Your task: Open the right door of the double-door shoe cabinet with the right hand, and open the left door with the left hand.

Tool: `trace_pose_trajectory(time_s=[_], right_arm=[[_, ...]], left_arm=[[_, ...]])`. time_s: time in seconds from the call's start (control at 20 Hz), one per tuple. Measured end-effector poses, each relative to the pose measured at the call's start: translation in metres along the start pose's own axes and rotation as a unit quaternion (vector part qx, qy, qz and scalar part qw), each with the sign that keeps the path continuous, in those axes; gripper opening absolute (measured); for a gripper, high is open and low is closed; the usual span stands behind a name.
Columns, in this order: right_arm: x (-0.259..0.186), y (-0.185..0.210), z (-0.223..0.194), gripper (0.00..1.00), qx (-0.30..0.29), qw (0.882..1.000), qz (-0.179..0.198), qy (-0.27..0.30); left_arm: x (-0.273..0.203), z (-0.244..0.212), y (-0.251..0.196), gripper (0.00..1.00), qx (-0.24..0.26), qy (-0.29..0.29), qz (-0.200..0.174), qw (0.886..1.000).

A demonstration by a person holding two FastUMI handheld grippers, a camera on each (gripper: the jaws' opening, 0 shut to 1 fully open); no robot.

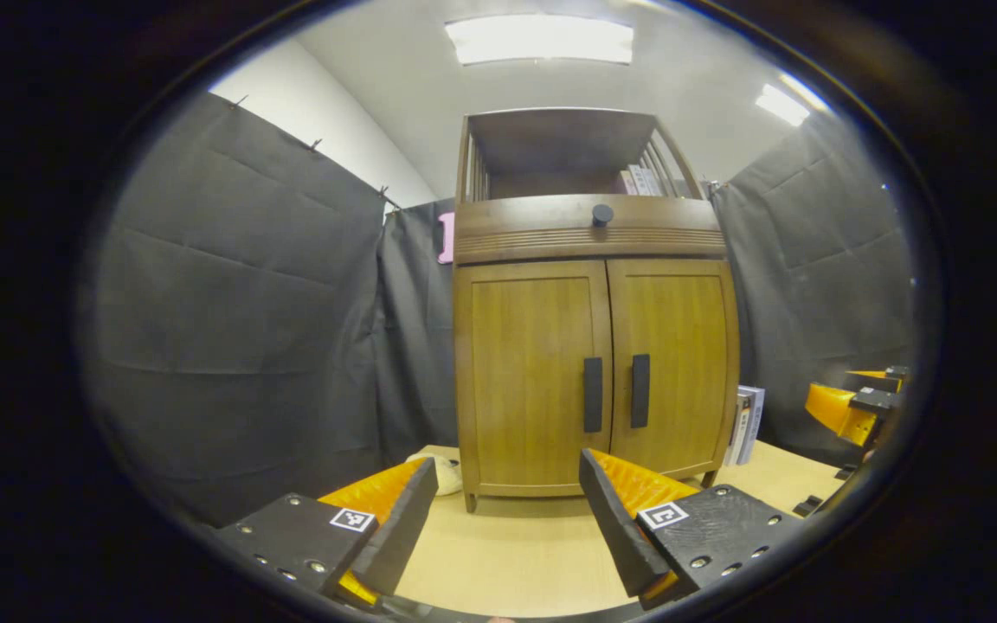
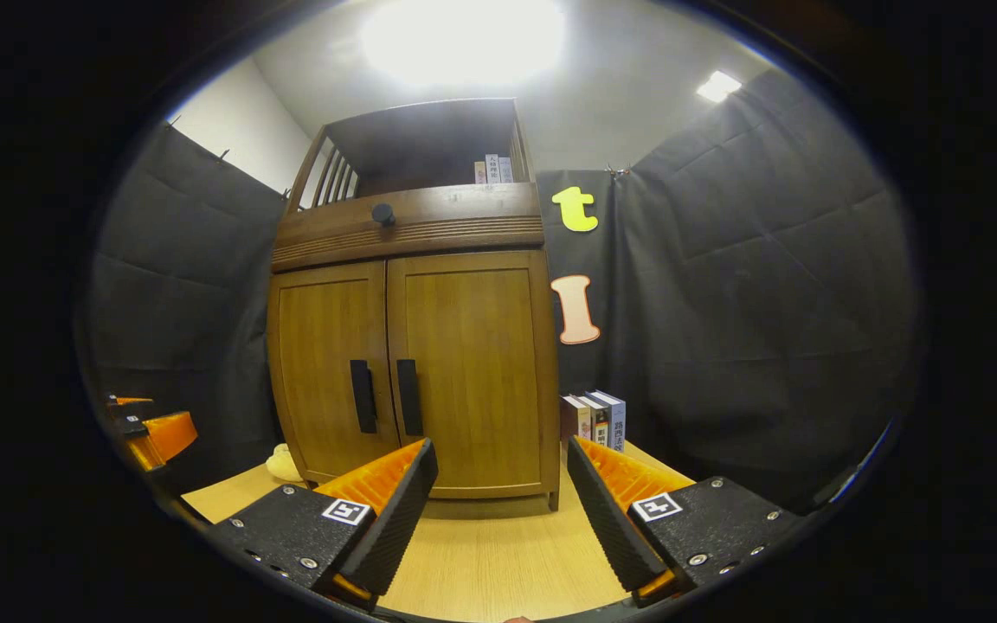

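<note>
Wooden double-door shoe cabinet (image 1: 594, 372) standing on the pale woodgrain bench (image 1: 507, 554), both panelled doors closed, each with a dark vertical bar handle (image 1: 592, 394). Left tool (image 1: 503, 510) and right tool (image 2: 498, 493): fingers apart, ridged inner faces, holding nothing.

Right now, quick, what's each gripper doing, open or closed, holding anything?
Left gripper: open, holding nothing, short of the closed cabinet.
Right gripper: open, holding nothing, also short of the cabinet.

pale lump (image 1: 445, 472) half behind cabinet (image 1: 594, 372)
</note>
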State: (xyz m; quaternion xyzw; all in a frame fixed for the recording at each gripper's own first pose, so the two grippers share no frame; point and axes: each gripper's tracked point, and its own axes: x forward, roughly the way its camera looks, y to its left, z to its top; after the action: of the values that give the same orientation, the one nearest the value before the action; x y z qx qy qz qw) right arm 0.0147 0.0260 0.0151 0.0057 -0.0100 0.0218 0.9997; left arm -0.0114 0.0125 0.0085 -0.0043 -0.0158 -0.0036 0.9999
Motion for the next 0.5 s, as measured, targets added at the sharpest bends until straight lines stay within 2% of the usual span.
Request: trace_pose_trajectory(time_s=[0.25, 0.5], right_arm=[[0.034, 0.023, 0.011, 0.92, 0.007, 1.0, 0.027, -0.013], [0.07, 0.047, 0.02, 0.94, 0.014, 0.999, 0.047, -0.018]], left_arm=[[-0.008, -0.003, 0.009, 1.0, -0.006, 0.004, 0.013, 1.0], [-0.019, 0.002, 0.026, 1.0, 0.002, -0.001, 0.031, 1.0]])
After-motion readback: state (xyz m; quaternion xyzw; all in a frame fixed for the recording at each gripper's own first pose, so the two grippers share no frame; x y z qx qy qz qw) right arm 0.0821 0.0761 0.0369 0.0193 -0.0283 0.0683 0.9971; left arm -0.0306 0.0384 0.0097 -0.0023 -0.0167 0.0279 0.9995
